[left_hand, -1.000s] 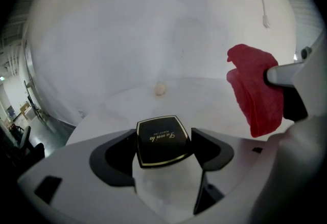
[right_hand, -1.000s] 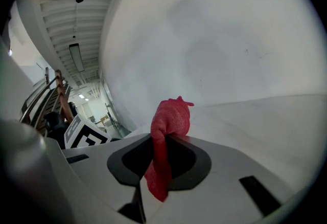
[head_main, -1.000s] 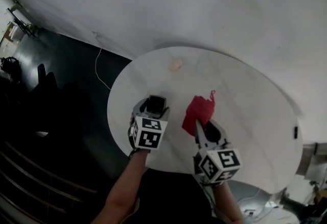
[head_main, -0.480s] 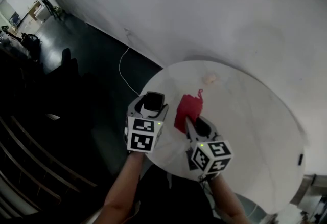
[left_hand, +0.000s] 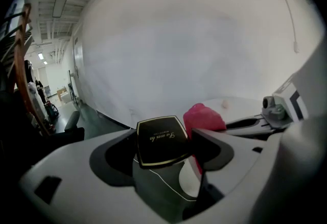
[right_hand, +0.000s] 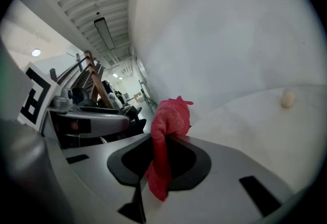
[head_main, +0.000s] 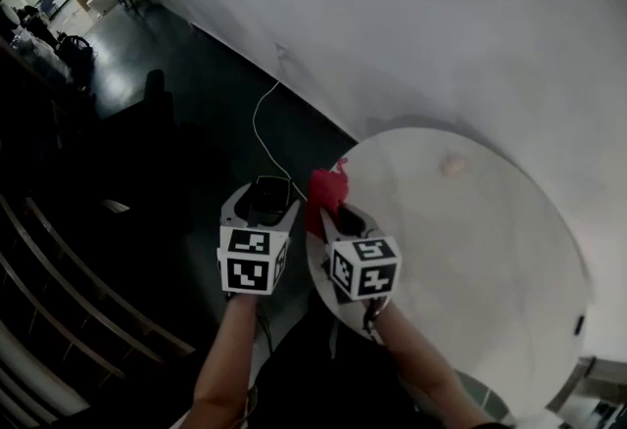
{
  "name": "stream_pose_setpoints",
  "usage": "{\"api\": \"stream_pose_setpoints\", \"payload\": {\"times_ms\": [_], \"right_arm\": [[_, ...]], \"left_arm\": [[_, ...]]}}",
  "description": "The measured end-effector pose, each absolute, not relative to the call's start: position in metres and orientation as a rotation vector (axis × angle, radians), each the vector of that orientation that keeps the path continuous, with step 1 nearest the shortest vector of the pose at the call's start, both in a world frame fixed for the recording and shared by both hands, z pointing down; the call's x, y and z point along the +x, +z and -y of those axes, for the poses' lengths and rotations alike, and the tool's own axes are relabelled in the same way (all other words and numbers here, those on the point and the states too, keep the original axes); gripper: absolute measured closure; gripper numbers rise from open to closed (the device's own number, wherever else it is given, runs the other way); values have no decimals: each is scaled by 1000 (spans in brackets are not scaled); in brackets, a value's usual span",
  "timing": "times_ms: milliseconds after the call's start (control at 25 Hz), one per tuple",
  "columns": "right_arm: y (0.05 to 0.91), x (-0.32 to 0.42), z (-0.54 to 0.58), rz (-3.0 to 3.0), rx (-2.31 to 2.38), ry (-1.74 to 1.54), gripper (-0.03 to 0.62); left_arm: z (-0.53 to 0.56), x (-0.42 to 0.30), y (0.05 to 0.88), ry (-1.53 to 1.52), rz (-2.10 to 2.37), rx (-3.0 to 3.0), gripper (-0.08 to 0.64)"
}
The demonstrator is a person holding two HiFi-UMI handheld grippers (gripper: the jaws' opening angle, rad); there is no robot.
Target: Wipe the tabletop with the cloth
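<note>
The red cloth [head_main: 325,189] hangs bunched over the left rim of the round white table [head_main: 490,241]. My right gripper [head_main: 335,214] is shut on it; in the right gripper view the cloth [right_hand: 171,115] stands up out of the gripper [right_hand: 161,159] and a tail droops below. My left gripper [head_main: 265,194] is just left of the table, over dark floor. It is shut on a small black square box [left_hand: 161,138] with gold edging, gripper [left_hand: 164,147]. The cloth [left_hand: 203,118] shows just behind that box.
A small beige lump [head_main: 452,164] lies on the far part of the table, also the lump [right_hand: 288,97]. A white wall [head_main: 411,16] runs behind. A white cable [head_main: 263,128] trails on the dark floor; dark steps [head_main: 59,270] lie left.
Both grippers have moved left across the table. The cloth went from the table's middle to its left rim, and the left gripper now hangs past the edge.
</note>
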State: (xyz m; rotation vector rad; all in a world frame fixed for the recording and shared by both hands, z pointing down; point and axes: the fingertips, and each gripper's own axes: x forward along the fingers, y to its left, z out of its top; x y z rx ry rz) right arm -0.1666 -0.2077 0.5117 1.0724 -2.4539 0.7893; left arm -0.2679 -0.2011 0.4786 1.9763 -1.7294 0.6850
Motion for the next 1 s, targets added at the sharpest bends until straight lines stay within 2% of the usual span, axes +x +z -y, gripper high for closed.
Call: {"api": "stream_pose_setpoints", "payload": {"times_ms": [200,440,680,1000], "right_arm": [[536,-198,206,2366,1073,764,526],[561,-169,211,2208,1143,700,528],[568,-94,206,2090,1274,722,526],[573,54,188,1904,1510,783,526]], "left_arm": [[194,-295,484,665,1721,1957,233],[201,-283,487,648,1659,2018,233],[213,-229,489,662,1544,2135,233],[222,-112,497,721,1307,2307,233]]}}
